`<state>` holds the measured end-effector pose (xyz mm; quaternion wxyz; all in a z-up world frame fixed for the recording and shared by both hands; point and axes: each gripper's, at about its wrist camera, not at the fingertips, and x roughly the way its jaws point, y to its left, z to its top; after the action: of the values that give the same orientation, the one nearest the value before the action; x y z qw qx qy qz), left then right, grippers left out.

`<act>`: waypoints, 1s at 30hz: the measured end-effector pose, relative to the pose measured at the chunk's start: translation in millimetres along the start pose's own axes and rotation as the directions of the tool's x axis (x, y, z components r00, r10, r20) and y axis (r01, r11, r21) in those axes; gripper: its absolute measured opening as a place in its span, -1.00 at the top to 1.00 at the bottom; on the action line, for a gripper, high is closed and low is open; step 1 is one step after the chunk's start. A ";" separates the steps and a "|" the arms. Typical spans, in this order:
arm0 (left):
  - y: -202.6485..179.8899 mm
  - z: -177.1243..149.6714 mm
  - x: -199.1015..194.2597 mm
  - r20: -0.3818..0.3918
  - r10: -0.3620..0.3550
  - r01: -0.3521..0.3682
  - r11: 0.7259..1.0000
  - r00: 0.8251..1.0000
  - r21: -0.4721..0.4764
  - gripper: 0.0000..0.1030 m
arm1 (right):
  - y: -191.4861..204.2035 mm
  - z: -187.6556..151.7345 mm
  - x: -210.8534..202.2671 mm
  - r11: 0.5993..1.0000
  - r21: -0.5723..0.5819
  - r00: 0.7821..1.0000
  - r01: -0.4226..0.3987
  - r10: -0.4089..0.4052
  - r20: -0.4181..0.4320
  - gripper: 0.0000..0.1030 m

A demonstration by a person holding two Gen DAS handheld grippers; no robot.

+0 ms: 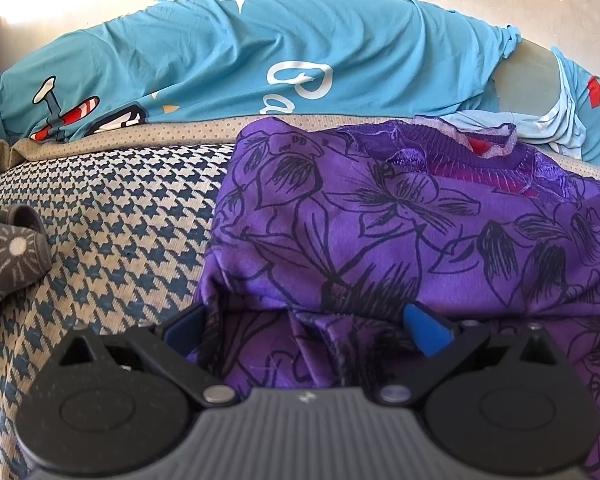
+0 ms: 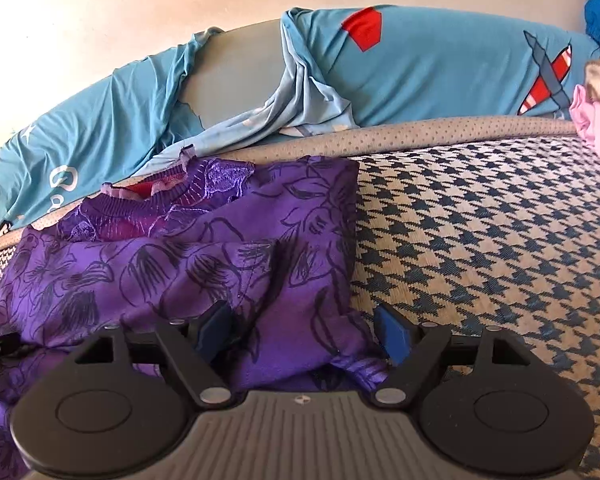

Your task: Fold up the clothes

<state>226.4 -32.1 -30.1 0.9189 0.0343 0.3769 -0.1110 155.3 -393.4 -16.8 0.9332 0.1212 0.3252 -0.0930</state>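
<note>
Fingers, left gripper (image 1: pixel 306 322): blue pads spread wide, purple cloth bunched between them; neither pad seen pressing it. Left pad (image 1: pixel 182 330) largely hidden behind the fabric edge.

Fingers, right gripper (image 2: pixel 306 330): pads well apart, a loose fold of the same cloth lying between, not clamped.

Purple floral garment (image 1: pixel 400 232): lies on the houndstooth bed cover (image 1: pixel 112 216), partly folded. Ribbed neckline (image 1: pixel 472 148) points away from both cameras, toward the headboard side, so the long axis runs from the grippers to the far edge of the bed. Red inner lining shows at the collar. Its near hem is cut off beneath both gripper bodies; sleeves cannot be made out.

Blue printed sheet (image 1: pixel 228 60): draped over something long along the far edge, beside the neckline; what it covers is hidden except one grey-green patch (image 2: pixel 236 76).

Grey patterned cloth (image 1: pixel 8 256): left edge of left view, cropped.

Pink item (image 2: pixel 598 128): right edge of right view, cropped, unidentifiable.
</note>
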 end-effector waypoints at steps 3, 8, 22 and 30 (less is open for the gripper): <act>0.2 -0.4 0.1 0.002 0.000 0.000 1.000 1.000 0.000 -1.00 | 0.5 -1.8 3.1 1.000 -0.007 1.000 -0.016 0.016 0.011 -0.48; 0.0 -1.1 0.0 0.004 0.000 0.000 1.000 1.000 0.001 -1.00 | 6.8 -4.0 7.2 0.999 -0.037 0.999 -0.021 0.022 0.030 -0.19; -0.7 -0.8 0.7 0.007 -0.001 0.001 1.000 1.000 -0.002 -1.00 | 7.5 -3.3 11.4 0.999 -0.002 0.998 -0.042 0.042 0.035 0.17; -0.6 -0.4 0.4 0.006 -0.003 0.003 1.000 1.000 -0.007 -1.00 | 14.7 -4.6 10.3 1.000 0.011 0.998 -0.029 0.029 0.056 0.49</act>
<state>226.3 -32.8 -30.7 0.9199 0.0301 0.3748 -0.1113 164.2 -379.0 -24.4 0.9424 0.1289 0.2968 -0.0847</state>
